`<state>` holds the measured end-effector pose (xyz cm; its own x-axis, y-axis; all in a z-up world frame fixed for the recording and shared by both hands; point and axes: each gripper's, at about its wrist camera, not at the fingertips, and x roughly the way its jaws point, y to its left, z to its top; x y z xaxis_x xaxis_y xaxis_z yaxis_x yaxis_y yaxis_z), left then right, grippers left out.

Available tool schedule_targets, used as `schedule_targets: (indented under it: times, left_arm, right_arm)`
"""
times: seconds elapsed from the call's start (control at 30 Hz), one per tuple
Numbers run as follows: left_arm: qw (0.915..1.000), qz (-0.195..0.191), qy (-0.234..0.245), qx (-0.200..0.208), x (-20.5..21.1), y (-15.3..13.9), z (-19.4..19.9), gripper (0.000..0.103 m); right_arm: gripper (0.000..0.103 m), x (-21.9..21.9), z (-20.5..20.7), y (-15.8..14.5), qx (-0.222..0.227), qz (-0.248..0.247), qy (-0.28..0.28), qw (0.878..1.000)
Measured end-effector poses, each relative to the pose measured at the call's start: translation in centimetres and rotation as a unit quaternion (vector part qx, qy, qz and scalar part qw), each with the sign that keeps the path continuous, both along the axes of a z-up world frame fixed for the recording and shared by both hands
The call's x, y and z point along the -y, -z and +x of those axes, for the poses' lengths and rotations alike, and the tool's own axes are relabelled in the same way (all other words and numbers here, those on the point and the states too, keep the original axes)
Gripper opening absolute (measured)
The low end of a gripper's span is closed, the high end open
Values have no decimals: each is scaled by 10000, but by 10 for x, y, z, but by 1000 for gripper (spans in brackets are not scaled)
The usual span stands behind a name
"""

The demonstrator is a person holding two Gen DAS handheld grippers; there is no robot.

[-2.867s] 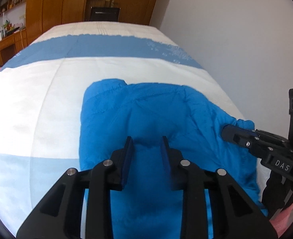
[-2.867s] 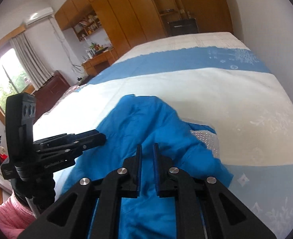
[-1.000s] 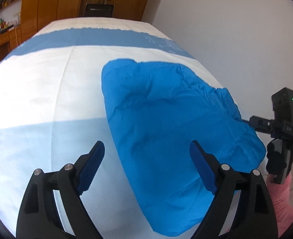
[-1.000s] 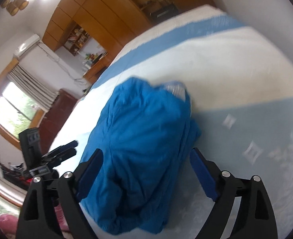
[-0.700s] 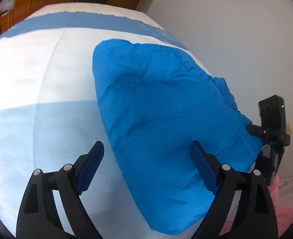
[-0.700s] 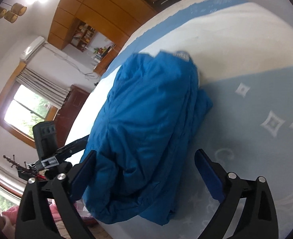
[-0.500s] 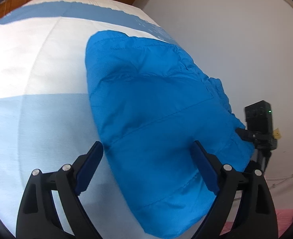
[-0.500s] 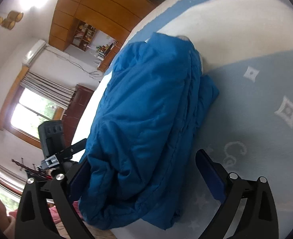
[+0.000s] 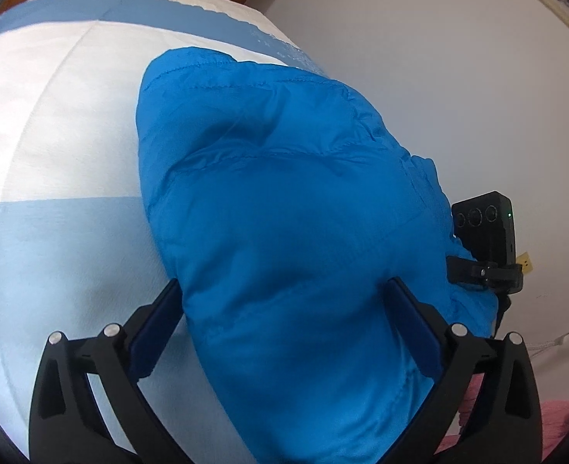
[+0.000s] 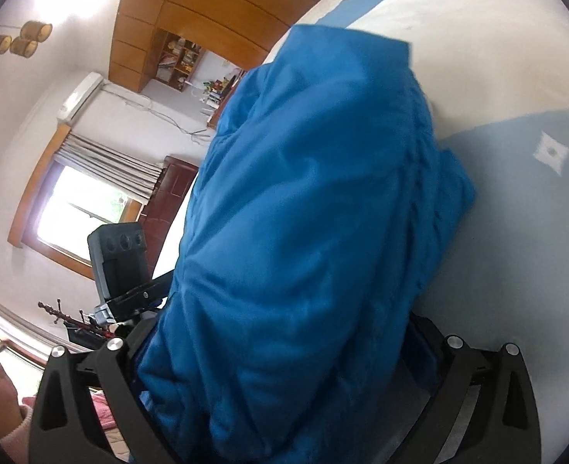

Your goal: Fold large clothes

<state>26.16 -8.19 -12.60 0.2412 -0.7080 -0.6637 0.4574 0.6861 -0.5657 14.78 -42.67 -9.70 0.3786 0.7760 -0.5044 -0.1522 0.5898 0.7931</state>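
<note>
Blue-and-white striped bed cover beneath, spreading toward 12 o'clock. Folded blue puffer jacket bundled on it. Left gripper spread wide, straddling jacket; right gripper likewise wide, jacket between fingers. No legible writing.

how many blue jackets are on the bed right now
1. A single folded blue jacket lies on the bed near its wall-side edge, with the open left claw and open right claw straddling its near end.

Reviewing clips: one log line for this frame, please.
jacket: folded bundle on bed | left gripper: open, straddling bundle | right gripper: open, straddling bundle
</note>
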Motion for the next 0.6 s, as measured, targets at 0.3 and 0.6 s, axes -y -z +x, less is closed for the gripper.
schedule_targets:
  times: [0.3, 0.6]
  left_arm:
    - [9991, 89, -47, 424, 5, -4, -16, 85]
    - [9961, 65, -178, 867, 1, -26, -34, 73]
  right_arm:
    - [68, 5, -12, 4, 395, 34, 41, 9992]
    - [55, -10, -22, -39, 1144, -525, -131, 9920]
